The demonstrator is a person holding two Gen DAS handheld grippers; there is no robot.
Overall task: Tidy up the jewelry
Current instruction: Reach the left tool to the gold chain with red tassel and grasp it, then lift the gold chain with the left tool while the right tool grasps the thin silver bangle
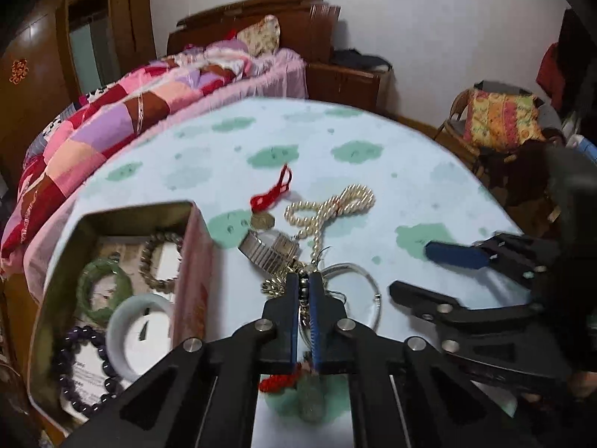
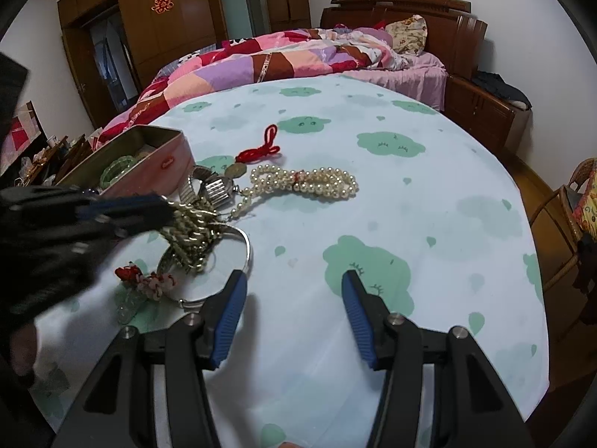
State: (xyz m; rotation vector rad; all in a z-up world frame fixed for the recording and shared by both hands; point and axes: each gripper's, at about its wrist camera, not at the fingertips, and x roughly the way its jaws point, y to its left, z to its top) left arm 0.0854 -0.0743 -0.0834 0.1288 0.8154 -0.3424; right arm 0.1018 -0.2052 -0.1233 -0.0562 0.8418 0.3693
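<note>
Tablecloth (image 2: pixel 373 205) — green clouds — bed (image 2: pixel 298 59) behind

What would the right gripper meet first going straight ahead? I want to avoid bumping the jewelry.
Probably nothing soon: the right gripper is open over bare tablecloth. The pearls lie ahead-left, seemingly off its line; depth is uncertain.

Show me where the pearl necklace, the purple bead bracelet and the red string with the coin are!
pearl necklace (image 2: pixel 317 183), right wrist view, on the bunched strands.
purple bead bracelet (image 1: pixel 74 339), left wrist view, on its upper-left beads, inside the tin.
red string with the coin (image 1: pixel 274 190), left wrist view, on the red cord.
</note>
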